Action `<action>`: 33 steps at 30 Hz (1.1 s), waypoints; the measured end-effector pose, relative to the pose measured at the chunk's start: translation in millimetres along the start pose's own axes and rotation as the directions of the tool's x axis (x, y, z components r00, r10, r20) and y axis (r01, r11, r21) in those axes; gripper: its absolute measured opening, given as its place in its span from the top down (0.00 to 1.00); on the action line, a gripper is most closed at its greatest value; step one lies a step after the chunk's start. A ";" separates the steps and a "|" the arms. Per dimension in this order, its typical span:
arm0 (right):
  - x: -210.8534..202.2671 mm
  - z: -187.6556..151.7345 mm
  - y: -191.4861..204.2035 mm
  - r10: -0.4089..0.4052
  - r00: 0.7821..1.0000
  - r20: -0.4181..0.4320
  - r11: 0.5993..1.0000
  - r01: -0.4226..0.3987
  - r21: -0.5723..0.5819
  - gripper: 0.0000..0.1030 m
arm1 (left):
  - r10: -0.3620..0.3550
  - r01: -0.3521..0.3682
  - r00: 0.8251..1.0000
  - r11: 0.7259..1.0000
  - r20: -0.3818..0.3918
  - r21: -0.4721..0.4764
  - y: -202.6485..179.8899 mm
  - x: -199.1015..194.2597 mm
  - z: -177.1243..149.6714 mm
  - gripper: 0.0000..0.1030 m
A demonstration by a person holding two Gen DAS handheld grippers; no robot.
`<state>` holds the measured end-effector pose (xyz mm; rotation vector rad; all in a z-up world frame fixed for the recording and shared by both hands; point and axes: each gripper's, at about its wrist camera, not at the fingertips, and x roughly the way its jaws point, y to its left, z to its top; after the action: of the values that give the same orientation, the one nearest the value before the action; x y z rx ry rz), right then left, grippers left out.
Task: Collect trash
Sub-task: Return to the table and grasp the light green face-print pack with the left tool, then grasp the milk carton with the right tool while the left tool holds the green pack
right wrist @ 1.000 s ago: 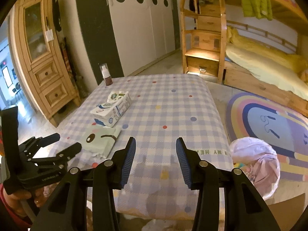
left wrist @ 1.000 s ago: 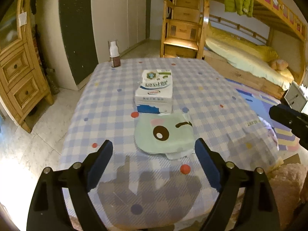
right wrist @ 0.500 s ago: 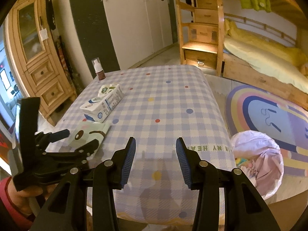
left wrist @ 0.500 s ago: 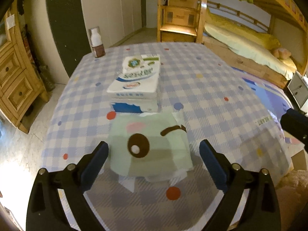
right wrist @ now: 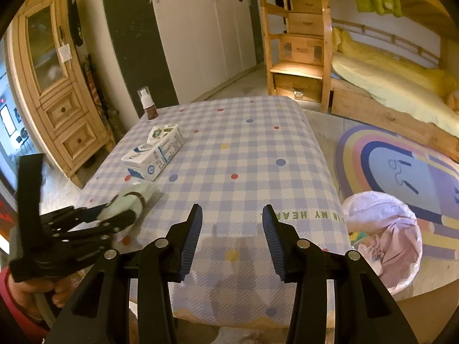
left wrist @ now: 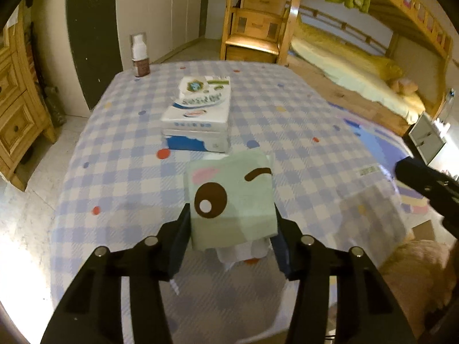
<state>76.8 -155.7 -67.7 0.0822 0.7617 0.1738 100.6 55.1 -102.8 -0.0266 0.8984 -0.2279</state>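
Observation:
My left gripper (left wrist: 231, 229) is shut on a pale green packet (left wrist: 231, 197) printed with a cartoon winking face, and holds it just above the checked tablecloth (left wrist: 301, 120). White paper hangs under the packet. In the right wrist view the left gripper (right wrist: 112, 218) and the green packet (right wrist: 130, 203) show at the table's near left. My right gripper (right wrist: 231, 236) is open and empty above the table's near edge. A bin lined with a pink bag (right wrist: 384, 235) holding trash stands on the floor to the right of the table.
A white and blue tissue box (left wrist: 198, 114) lies past the packet. A small brown bottle (left wrist: 140, 60) stands at the far left corner. A wooden cabinet (right wrist: 57, 86) is at left, a bunk bed (right wrist: 387, 80) and rainbow rug (right wrist: 401, 166) at right.
My left gripper moved forward over the green packet, closed on it and lifted it off the cloth. My right gripper stayed open and moved slightly toward the table.

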 end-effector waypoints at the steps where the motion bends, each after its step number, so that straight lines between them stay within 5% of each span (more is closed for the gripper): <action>1: -0.5 0.3 1.3 0.003 1.000 0.001 1.000 -0.003 -0.002 0.56 | -0.003 0.003 1.000 1.000 0.015 -0.011 3.7 -8.4 -0.7 0.52; 11: 6.0 12.8 39.6 0.040 0.999 0.017 0.996 -0.038 -0.078 0.38 | 0.119 -0.107 0.983 0.990 0.139 -0.093 48.7 -58.9 5.6 0.52; 15: 24.7 23.7 70.3 0.047 0.999 0.024 0.990 -0.043 -0.131 0.17 | 0.149 -0.132 0.978 0.984 0.147 -0.124 69.6 -59.4 5.9 0.52; 29: 116.8 52.1 157.6 -0.030 0.999 -0.027 0.978 0.023 -0.206 0.14 | 0.210 -0.176 0.966 0.962 0.152 -0.208 130.6 -47.6 15.4 0.52; 33: 140.7 57.6 168.9 -0.111 0.993 -0.046 0.972 0.099 -0.214 0.13 | 0.215 -0.181 0.966 0.958 0.142 -0.222 139.9 -42.7 16.0 0.52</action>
<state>195.2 35.8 -98.6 -0.1655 0.7993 0.1556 113.4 199.3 -76.4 -0.1464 0.7499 0.0566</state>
